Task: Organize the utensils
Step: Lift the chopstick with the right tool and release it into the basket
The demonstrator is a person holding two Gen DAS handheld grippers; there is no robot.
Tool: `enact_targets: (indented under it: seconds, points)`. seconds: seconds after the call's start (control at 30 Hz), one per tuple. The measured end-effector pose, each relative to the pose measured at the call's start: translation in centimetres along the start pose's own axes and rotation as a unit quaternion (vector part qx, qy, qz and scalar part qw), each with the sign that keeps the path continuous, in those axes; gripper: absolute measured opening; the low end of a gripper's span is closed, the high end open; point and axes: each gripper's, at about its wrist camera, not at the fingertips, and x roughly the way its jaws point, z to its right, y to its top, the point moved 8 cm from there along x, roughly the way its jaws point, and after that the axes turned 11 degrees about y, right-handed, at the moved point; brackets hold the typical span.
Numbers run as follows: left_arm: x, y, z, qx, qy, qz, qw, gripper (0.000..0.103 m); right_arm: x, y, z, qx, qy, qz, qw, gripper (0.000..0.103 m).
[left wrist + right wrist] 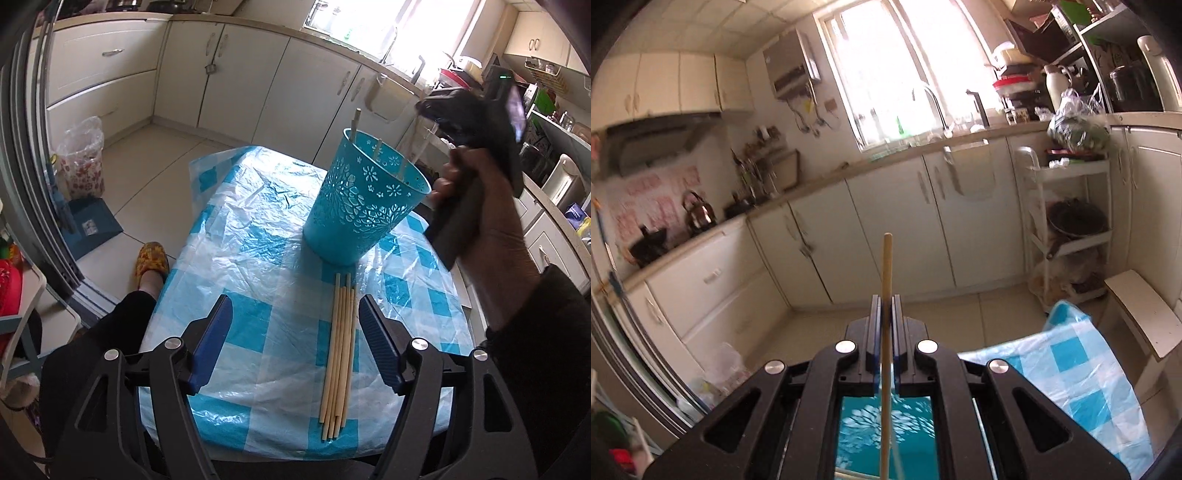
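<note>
A blue perforated cup stands on the checked tablecloth with a few wooden chopsticks standing in it. Several more chopsticks lie in a bundle on the cloth in front of the cup. My left gripper is open and empty, low over the cloth, with the bundle just inside its right finger. My right gripper is shut on one chopstick, held upright above the cup. In the left wrist view the right gripper's body shows beside the cup's rim.
White kitchen cabinets and a counter run behind the table. A white shelf cart and a stool stand to the right. A plastic bag, a dustpan and a person's slippered foot are left of the table.
</note>
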Motion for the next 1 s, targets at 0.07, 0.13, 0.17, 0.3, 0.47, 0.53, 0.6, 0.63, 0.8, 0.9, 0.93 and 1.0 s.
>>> enact_targets:
  seconds: [0.07, 0.13, 0.17, 0.3, 0.47, 0.53, 0.6, 0.63, 0.8, 0.9, 0.93, 1.0]
  points:
    - [0.3, -0.3, 0.1, 0.000, -0.003, -0.006, 1.0000, 0.068, 0.2, -0.9, 0.0, -0.008, -0.002, -0.014, 1.000, 0.006]
    - [0.3, -0.4, 0.2, 0.000, -0.004, -0.008, 1.0000, 0.068, -0.1, -1.3, -0.4, -0.014, -0.002, -0.023, 1.000, 0.006]
    - [0.2, -0.5, 0.2, 0.001, -0.004, -0.008, 1.0000, 0.068, -0.2, -1.6, -0.4, -0.017, -0.001, -0.027, 0.999, 0.006]
    - [-0.4, -0.4, 0.2, 0.000, -0.003, -0.002, 1.0000, 0.068, -1.7, -2.0, -1.3, -0.023, 0.006, -0.037, 0.999, 0.012]
    - [-2.2, -0.3, 0.1, -0.001, 0.001, 0.014, 0.9999, 0.072, -6.7, -1.2, -2.5, -0.027, 0.023, -0.015, 0.999, 0.019]
    - [-3.1, -0.4, 0.2, -0.002, 0.000, 0.022, 0.9998, 0.073, -9.7, -1.2, -2.9, -0.030, 0.025, -0.002, 0.999, 0.021]
    - [-3.9, -0.7, 0.3, -0.002, -0.003, 0.027, 0.9996, 0.074, -11.8, -2.0, -3.0, -0.029, 0.025, -0.003, 0.999, 0.023]
    - [-4.2, -0.9, 0.3, -0.001, -0.005, 0.029, 0.9996, 0.075, -12.6, -2.5, -2.9, -0.028, 0.021, -0.007, 0.999, 0.023]
    - [-6.0, -1.2, 0.0, -0.004, -0.015, 0.037, 0.9992, 0.076, -15.1, -8.0, -1.5, -0.004, -0.003, -0.061, 0.998, 0.028]
    - [-7.0, -1.2, -0.3, -0.008, -0.019, 0.045, 0.9988, 0.079, -15.0, -11.7, -0.2, 0.024, -0.024, -0.102, 0.994, 0.028]
    - [-7.4, -1.3, -0.4, -0.010, -0.020, 0.047, 0.9986, 0.079, -14.9, -13.1, 0.2, 0.035, -0.030, -0.117, 0.992, 0.028]
    - [-8.0, -1.6, -0.8, -0.012, -0.021, 0.049, 0.9985, 0.080, -14.7, -15.4, 0.6, 0.048, -0.039, -0.140, 0.988, 0.028]
